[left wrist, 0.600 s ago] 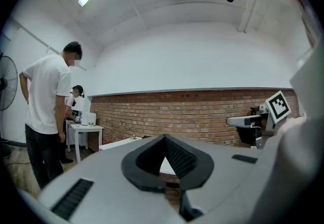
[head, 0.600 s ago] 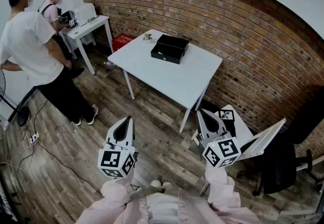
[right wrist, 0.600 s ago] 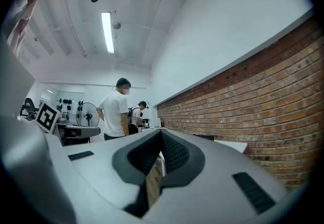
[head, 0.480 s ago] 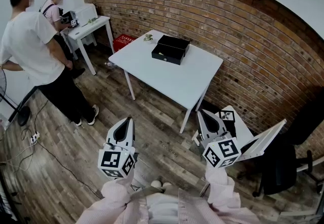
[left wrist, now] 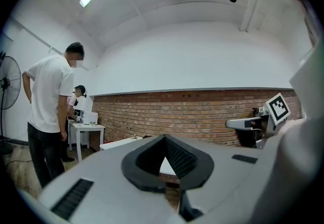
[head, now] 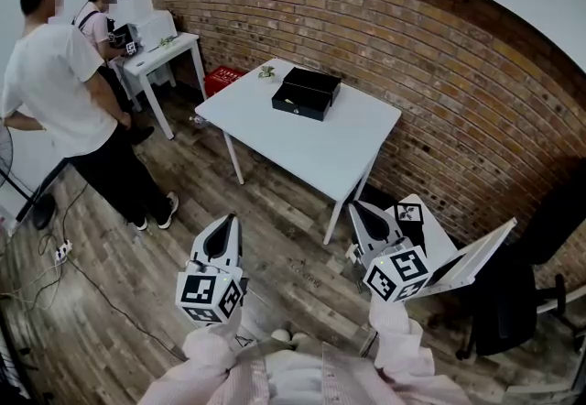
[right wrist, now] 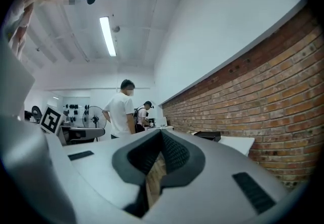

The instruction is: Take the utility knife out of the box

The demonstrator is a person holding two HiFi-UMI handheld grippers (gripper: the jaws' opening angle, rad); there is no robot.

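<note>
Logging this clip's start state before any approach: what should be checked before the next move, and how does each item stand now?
1. Left gripper empty: ok, jaws together with nothing between them.
2. Right gripper empty: ok, jaws together with nothing between them.
3. Black box within reach: not ok, it sits at the far side of the white table, with wooden floor between.
4. Box lid open: not ok, it looks closed.
5. Utility knife located: cannot tell, none visible.
6. Way to the table free: ok, the person in the white shirt stands off to the left.
</note>
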